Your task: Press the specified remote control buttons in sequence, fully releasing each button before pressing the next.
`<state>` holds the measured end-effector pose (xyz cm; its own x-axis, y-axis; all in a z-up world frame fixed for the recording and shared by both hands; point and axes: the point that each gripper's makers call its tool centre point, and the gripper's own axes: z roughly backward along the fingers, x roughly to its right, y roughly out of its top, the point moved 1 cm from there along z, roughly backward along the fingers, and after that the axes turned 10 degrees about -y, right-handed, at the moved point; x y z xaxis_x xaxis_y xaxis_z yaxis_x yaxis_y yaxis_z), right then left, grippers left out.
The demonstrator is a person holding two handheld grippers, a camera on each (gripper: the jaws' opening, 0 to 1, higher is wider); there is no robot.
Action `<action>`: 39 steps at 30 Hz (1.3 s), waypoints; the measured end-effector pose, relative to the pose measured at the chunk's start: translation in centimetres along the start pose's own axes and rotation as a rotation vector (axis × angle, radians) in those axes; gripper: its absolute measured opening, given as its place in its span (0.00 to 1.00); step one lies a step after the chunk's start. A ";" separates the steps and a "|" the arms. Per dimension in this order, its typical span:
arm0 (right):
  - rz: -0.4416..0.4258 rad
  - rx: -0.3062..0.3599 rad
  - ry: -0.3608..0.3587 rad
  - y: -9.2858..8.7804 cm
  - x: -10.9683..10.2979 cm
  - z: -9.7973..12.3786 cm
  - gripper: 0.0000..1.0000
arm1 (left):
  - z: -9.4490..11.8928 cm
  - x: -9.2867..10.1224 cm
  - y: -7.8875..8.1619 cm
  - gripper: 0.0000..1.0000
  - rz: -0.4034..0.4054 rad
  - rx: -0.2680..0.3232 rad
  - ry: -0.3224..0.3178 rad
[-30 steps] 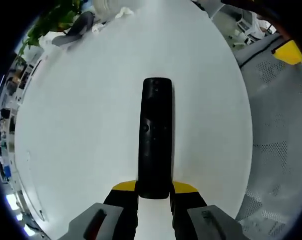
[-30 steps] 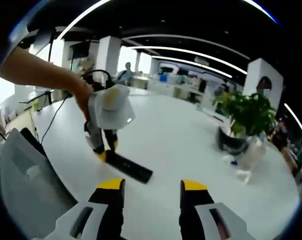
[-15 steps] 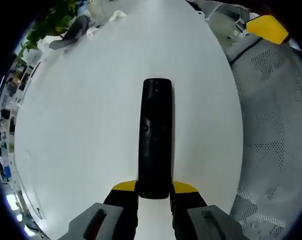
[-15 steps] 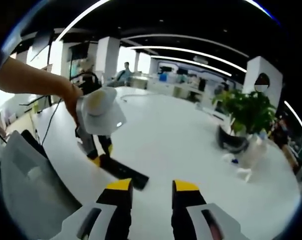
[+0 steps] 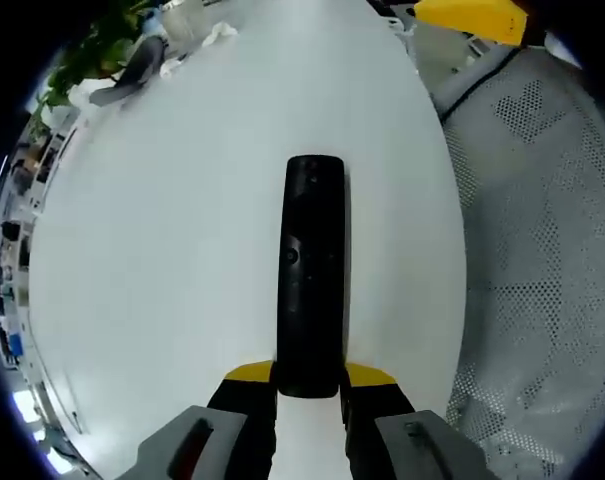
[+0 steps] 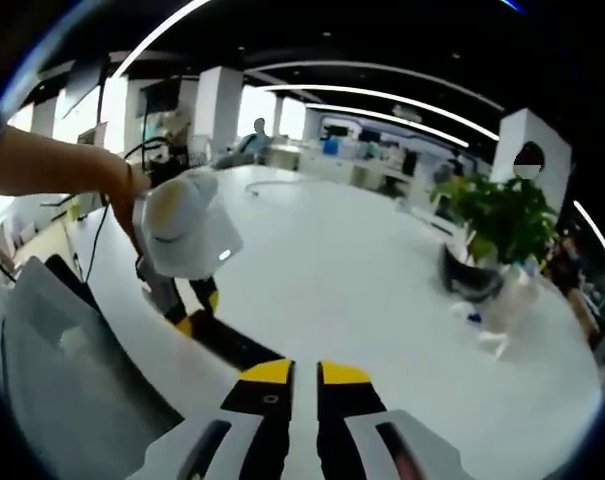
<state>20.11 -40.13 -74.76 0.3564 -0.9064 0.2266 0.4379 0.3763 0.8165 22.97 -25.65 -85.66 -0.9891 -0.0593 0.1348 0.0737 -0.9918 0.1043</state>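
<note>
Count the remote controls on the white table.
1. The black remote lies on the white table, its near end clamped by the left tongs; the right tongs partly hide it in their view.

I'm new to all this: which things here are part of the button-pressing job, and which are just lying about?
Part of the job:
black remote
left gripper, clamping the remote's near end
right gripper, jaws nearly together

Just lying about:
potted plant
white table
mesh chair
</note>
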 end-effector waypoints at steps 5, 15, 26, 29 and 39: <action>-0.005 -0.014 0.007 -0.2 -0.1 0.0 0.00 | -0.2 1.0 -0.1 0.23 0.003 -0.002 -0.003; -0.012 -0.039 0.020 -0.5 -0.4 0.0 0.00 | -0.4 3.3 -0.2 0.23 0.016 -0.018 0.002; -0.005 -0.077 0.047 -1.0 -1.0 -0.2 0.00 | -0.6 4.7 -0.2 0.23 0.047 0.023 0.002; -0.004 -0.081 0.059 -1.0 -1.3 -0.1 0.00 | -0.6 4.9 -0.2 0.23 0.064 0.025 0.005; -0.005 -0.108 0.085 -1.3 -1.8 -0.1 0.00 | -0.7 6.2 -0.4 0.23 0.090 0.078 0.010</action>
<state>18.97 -38.95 -76.31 0.4208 -0.8905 0.1732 0.5245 0.3946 0.7544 16.68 -25.75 -85.58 -0.9792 -0.1496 0.1371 0.1719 -0.9706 0.1687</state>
